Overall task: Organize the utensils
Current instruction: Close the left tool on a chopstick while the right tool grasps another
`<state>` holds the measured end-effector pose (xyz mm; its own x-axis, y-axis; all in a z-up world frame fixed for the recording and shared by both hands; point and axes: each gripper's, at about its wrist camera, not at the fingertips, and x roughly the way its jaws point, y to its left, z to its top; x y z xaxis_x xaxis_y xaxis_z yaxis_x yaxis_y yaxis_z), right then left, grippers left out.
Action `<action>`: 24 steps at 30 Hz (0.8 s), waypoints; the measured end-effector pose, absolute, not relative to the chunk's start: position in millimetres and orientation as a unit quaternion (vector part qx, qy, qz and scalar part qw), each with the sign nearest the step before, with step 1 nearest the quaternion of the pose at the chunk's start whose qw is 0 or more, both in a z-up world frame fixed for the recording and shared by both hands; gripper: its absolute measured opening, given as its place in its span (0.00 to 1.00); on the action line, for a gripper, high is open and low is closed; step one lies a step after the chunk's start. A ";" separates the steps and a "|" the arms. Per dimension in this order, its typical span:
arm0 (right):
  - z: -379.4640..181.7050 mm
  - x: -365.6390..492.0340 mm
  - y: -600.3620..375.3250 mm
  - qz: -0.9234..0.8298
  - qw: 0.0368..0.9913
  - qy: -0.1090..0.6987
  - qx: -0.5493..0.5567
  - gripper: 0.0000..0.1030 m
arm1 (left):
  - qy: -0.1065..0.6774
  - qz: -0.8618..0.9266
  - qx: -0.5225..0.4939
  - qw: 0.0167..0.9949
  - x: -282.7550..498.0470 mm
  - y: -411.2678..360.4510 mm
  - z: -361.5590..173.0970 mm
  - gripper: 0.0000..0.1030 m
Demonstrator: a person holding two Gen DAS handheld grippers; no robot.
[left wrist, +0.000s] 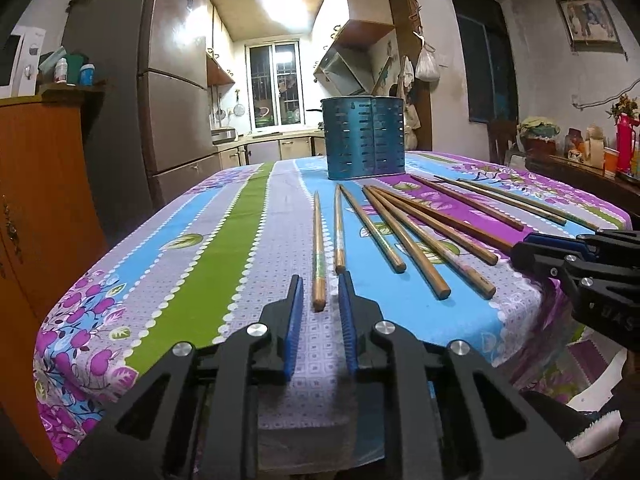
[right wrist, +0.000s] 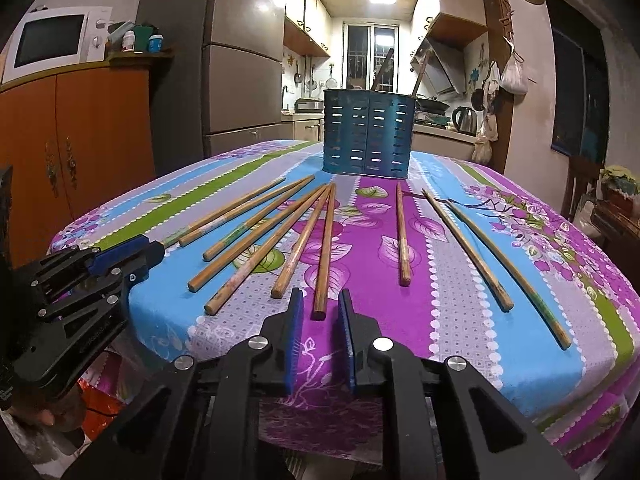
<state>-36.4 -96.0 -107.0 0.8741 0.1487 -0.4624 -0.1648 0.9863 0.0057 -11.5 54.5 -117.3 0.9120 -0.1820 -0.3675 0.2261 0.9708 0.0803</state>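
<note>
The surface's (left wrist: pixel 224 240) near edge was hidden behind the left tool (left wrist: pixel 320 312). At 3 o'clock the right tool (left wrist: pixel 520 250) covered one chopstick's (left wrist: pixel 452 216) butt. The holder's (right wrist: pixel 366 136) contents stayed mostly hidden.

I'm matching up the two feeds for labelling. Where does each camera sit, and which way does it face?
Left wrist view: on the left gripper, looking over the near table edge along a chopstick toward the blue holder; the right gripper shows at the right.
Right wrist view: on the right gripper, facing the same way; the left gripper shows at the left.
Shared: holder, chopsticks, tablecloth, kitchen behind.
</note>
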 end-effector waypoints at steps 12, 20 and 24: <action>-104.9 -35.5 -97.4 0.091 0.965 0.246 0.005 0.07 | 0.180 -0.116 0.061 0.975 -11.6 53.5 -116.7 0.05; -95.4 -41.1 -113.0 0.093 0.963 0.252 0.022 0.07 | 0.193 -0.119 0.055 0.972 -13.9 57.4 -114.3 0.05; -87.4 -50.8 -114.1 0.096 0.965 0.245 0.004 0.07 | 0.202 -0.117 0.050 0.971 -19.9 60.8 -111.5 0.05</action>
